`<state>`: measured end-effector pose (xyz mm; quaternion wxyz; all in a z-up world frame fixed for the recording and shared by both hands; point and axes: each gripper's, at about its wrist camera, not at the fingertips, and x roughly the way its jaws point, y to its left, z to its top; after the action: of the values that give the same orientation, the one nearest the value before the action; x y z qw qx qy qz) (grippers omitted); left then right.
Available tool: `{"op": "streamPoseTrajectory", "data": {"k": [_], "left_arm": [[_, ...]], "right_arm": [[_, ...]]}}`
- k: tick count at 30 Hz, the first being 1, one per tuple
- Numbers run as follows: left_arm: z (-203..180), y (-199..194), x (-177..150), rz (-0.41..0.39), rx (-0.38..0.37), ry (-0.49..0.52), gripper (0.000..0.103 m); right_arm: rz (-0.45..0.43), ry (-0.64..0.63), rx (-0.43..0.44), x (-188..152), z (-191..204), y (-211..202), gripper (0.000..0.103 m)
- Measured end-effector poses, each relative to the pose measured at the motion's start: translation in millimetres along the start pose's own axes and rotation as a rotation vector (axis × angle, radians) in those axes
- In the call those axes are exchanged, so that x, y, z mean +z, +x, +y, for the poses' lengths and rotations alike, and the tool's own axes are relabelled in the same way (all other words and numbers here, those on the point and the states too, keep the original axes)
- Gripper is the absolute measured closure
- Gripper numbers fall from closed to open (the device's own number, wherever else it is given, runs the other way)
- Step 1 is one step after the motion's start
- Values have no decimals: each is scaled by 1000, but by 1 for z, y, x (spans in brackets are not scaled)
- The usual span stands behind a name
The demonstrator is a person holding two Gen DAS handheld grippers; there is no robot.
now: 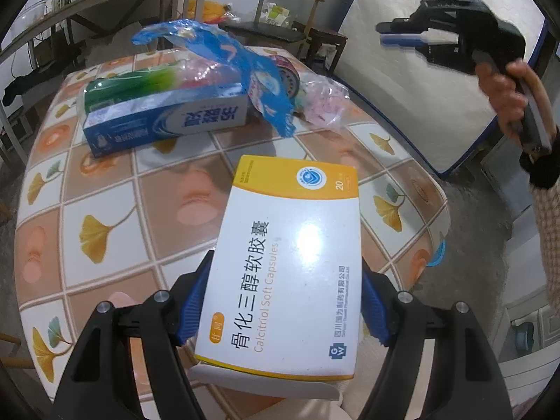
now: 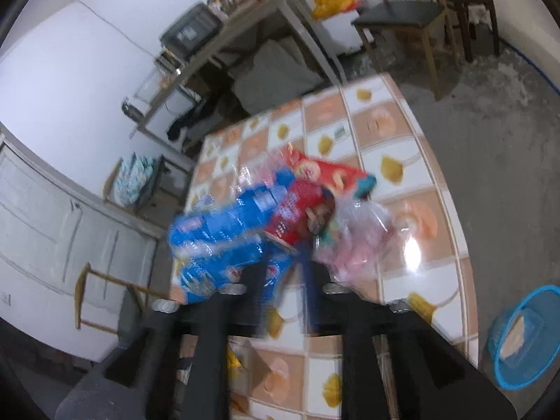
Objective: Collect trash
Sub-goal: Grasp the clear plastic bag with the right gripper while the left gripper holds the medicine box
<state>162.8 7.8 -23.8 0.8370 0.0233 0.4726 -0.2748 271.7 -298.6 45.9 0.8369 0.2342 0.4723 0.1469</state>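
The left tool (image 1: 283, 309) grips a flat white & yellow cardboard medicine box (image 1: 292, 255) by its two long sides, blue pads pressing on each edge, & holds it up over the counter (image 1: 115, 189) w/ the tiled leaf-pattern cloth. The box looks light & prob. empty, w/ stiff but thin walls, so a hard squeeze could crush it; the shiny face looks slippery, so the edges are the best place to hold. The right tool (image 2: 283, 273) has nothing in it, its jaws a good way apart, & it hangs over the pile at the far side of the counter. There sit a long blue & white cardboard box (image 1: 161, 122), a crinkly blue plastic wrapper (image 1: 245, 66) & a clear thin plastic bag (image 1: 323, 99). The wrapper & bag are soft & floppy w/ almost no weight; pinch a bunched-up bit, not a flat part. A round blue mesh basket (image 2: 525, 336) stands on the floor by the counter, likely the bin for the trash.
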Motion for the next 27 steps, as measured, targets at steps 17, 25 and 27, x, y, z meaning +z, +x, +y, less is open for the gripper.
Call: {"op": "streamPoseTrajectory", "data": {"k": [17, 25, 27], "left_arm": [[4, 23, 0, 28, -48, -12, 31], [8, 22, -1, 26, -49, -30, 31], [7, 21, -1, 24, -48, -31, 31]], "right_arm": [[111, 174, -178, -19, -69, 102, 79], [60, 132, -219, -26, -63, 91, 103], [40, 119, -219, -29, -61, 79, 103]]}}
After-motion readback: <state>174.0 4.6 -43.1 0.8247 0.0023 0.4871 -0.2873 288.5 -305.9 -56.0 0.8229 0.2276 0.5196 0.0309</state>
